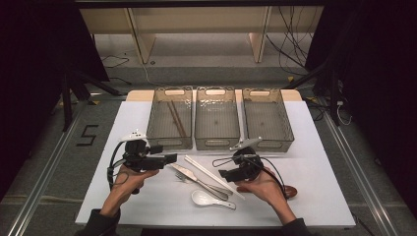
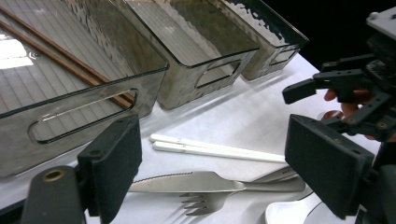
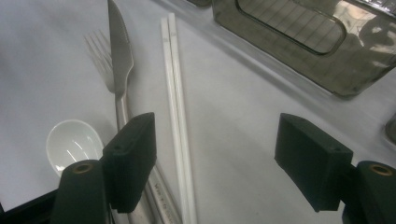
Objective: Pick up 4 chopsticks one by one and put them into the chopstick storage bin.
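The room was dim and black at the edges, while the white bench [image 1: 147,196] was lit evenly from above. Glare spotted the leftmost bin [image 2: 18,56]. The near black fingers [image 3: 130,158] were soft and out of focus; shadows under the knife [image 2: 196,182] were faint.

High view looks down and forward from above the person's side, taking in the whole white table [image 1: 314,147]. Left gripper view sits low and close, facing the white chopsticks [image 2: 219,150] with bins behind them. Right gripper view, also close, looks steeply down along the chopsticks [image 3: 177,126]. All three share them.
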`<state>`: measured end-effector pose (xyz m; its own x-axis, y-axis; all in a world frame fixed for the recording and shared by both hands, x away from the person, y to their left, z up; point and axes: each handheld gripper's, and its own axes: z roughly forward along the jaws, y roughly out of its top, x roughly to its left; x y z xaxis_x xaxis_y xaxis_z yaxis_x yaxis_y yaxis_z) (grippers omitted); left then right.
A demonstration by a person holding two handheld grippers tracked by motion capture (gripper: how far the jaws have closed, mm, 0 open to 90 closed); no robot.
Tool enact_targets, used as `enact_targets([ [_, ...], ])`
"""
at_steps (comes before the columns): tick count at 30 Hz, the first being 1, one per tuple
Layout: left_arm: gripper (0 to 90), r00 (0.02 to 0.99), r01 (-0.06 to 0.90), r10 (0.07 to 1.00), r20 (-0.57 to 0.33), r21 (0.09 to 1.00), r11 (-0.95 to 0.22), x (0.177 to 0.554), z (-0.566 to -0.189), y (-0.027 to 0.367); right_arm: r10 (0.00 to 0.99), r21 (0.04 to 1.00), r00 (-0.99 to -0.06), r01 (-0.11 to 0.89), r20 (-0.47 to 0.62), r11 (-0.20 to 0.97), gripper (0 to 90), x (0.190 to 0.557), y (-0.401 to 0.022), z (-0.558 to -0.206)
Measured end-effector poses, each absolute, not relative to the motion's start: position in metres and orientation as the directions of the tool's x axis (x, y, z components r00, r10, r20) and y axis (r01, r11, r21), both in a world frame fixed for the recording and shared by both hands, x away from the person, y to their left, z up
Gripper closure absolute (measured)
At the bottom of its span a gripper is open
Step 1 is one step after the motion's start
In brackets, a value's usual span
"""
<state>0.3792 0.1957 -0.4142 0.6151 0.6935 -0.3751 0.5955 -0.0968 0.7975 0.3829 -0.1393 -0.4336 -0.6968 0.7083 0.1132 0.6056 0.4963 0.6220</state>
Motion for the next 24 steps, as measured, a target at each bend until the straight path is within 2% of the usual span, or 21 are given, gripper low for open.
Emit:
enact_targets([
  [9, 18.5, 0.631, 0.581, 0.690, -0.354, 0.805, -0.119, 0.370, -0.424, 0.195, 0.694, 0.586, -0.714, 0.602, 0.092, 0.542, 32.7, 0.389, -0.131, -0.441],
  [24, 18.4, 0.643, 0.548, 0.688, -0.338, 0.830, -0.105, 0.354, -0.434, 0.196, 0.651, 0.500, -0.756, 0.592, 0.073, 0.632, 46.8, 0.398, -0.119, -0.455],
])
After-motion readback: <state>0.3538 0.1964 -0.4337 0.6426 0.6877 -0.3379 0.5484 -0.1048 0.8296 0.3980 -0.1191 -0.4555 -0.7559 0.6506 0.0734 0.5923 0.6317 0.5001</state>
